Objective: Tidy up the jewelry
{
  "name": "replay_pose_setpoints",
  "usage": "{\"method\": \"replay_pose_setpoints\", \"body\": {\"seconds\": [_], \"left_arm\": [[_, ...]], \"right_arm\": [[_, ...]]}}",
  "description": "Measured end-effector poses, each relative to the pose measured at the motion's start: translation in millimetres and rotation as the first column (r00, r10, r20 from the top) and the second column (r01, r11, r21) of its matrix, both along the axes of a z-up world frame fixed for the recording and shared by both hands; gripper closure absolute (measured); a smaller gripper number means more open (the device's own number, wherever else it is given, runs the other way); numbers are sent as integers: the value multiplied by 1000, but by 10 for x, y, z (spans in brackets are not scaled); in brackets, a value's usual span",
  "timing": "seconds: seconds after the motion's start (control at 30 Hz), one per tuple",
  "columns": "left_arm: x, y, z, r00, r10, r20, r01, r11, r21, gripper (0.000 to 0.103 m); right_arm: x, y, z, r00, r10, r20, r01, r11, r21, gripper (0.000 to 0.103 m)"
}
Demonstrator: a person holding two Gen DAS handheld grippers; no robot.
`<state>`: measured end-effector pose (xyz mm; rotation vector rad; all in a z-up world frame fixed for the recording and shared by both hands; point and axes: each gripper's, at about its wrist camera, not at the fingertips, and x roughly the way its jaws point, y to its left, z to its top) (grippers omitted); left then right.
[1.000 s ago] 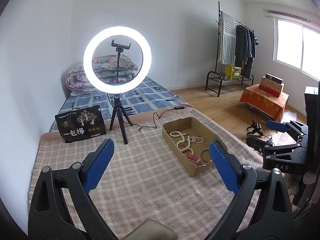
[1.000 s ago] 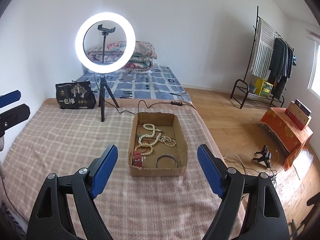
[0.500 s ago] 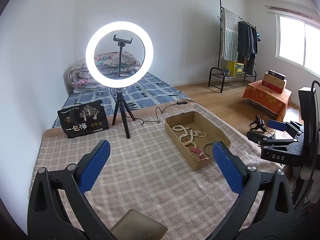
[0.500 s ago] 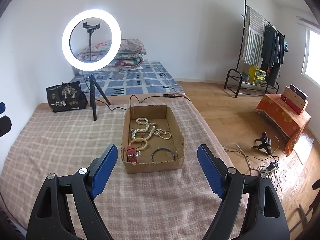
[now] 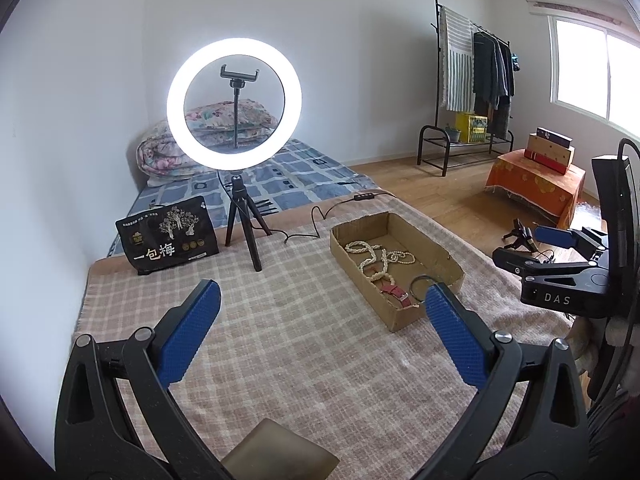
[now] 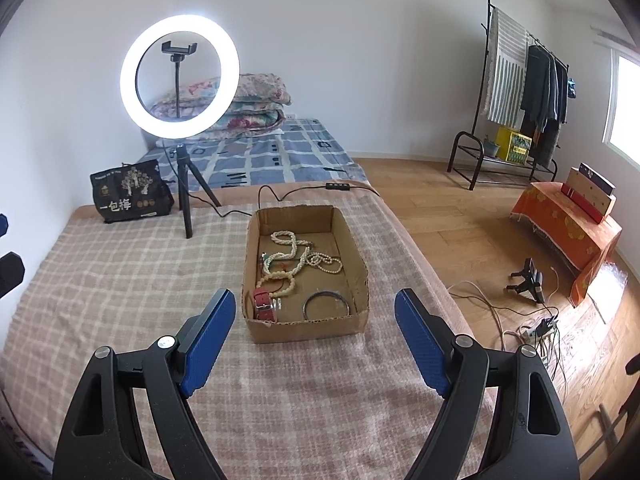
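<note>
A shallow cardboard box [image 6: 362, 280] sits on the checked blanket and holds bead necklaces [image 6: 298, 256], a red watch strap [image 6: 264, 305] and a dark bangle [image 6: 329, 304]. It also shows in the left wrist view [image 5: 448, 256], with the necklaces [image 5: 380, 260] and strap [image 5: 396, 293] inside. My right gripper [image 6: 316, 338] is open and empty, hovering just in front of the box. My left gripper [image 5: 320, 330] is open and empty, above the blanket to the left of the box. The right gripper also shows at the right edge of the left wrist view [image 5: 548, 248].
A lit ring light on a tripod [image 6: 180, 80] stands behind the box, its cable [image 6: 280, 194] running across the blanket. A black printed bag [image 6: 128, 192] stands at the back left. The blanket's right edge [image 6: 432, 272] drops to the wooden floor with cables [image 6: 520, 320].
Both grippers have moved lower and closer to the blanket. The right gripper has come nearer to the box. Both stay open and empty.
</note>
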<state>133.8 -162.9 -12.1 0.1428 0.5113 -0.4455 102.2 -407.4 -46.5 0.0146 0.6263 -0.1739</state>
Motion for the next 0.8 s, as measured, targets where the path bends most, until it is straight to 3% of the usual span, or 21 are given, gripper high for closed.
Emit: {"method": "replay_pose_setpoints", "body": {"seconds": [0.8], "left_arm": [[-21, -64, -10, 1000, -15, 11, 15, 1000, 12, 0]], "right_arm": [[1, 12, -28, 1000, -1, -6, 1, 1000, -2, 21]]}}
